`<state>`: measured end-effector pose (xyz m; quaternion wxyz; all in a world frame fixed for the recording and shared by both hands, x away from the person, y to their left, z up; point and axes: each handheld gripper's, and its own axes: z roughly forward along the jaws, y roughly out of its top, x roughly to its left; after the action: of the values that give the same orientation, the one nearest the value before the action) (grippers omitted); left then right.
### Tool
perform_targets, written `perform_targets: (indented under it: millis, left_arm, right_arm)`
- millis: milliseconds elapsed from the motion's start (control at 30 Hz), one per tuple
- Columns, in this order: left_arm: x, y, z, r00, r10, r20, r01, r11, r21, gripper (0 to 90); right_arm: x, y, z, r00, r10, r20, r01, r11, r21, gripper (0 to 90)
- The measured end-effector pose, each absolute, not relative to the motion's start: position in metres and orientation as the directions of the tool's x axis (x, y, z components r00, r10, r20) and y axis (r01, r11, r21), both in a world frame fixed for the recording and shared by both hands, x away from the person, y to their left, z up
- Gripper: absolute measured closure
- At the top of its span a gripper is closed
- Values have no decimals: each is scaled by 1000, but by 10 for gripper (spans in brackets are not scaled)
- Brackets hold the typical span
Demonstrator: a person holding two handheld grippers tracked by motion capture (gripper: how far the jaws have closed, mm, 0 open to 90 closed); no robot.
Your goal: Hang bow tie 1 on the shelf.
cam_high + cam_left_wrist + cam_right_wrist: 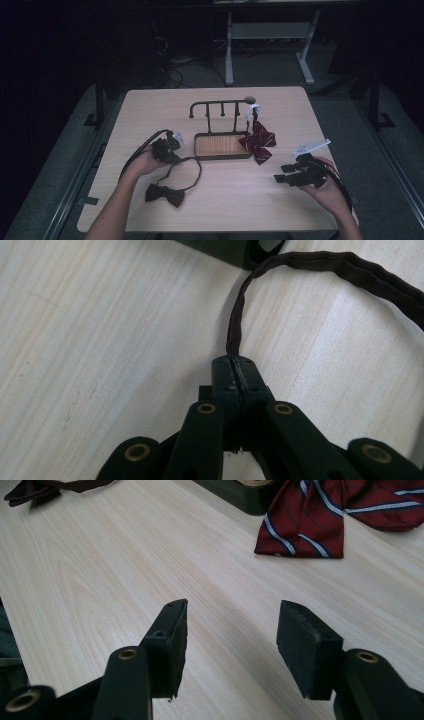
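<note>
bow tie [165,194] lies on the counter [225,205] near its front edge, dark, with its strap [240,315] looping up toward the tray [222,146]. left gripper [167,149] has its jaws pressed together on the strap, pinching it just beside the tray. right gripper [230,645] hovers over bare wood, its jaws spread, with nothing between them. striped tie [258,140] hangs from the rack [220,107], its lower part resting on the counter beside the tray.
</note>
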<state>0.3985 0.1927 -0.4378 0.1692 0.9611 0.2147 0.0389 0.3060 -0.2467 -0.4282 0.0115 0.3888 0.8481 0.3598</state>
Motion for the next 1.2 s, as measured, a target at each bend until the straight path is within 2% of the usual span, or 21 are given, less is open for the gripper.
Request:
perform_targets:
  millis: [500, 1200]
  left_arm:
    - [385, 203, -421, 923, 383, -50, 374, -853, 363, 900]
    - [371, 201, -380, 956, 291, -19, 278, -889, 365, 900]
  right_arm:
    - [307, -253, -428, -692, 661, 290, 657, 410, 632, 466]
    - [307, -259, -428, -688, 657, 308, 661, 394, 638, 475]
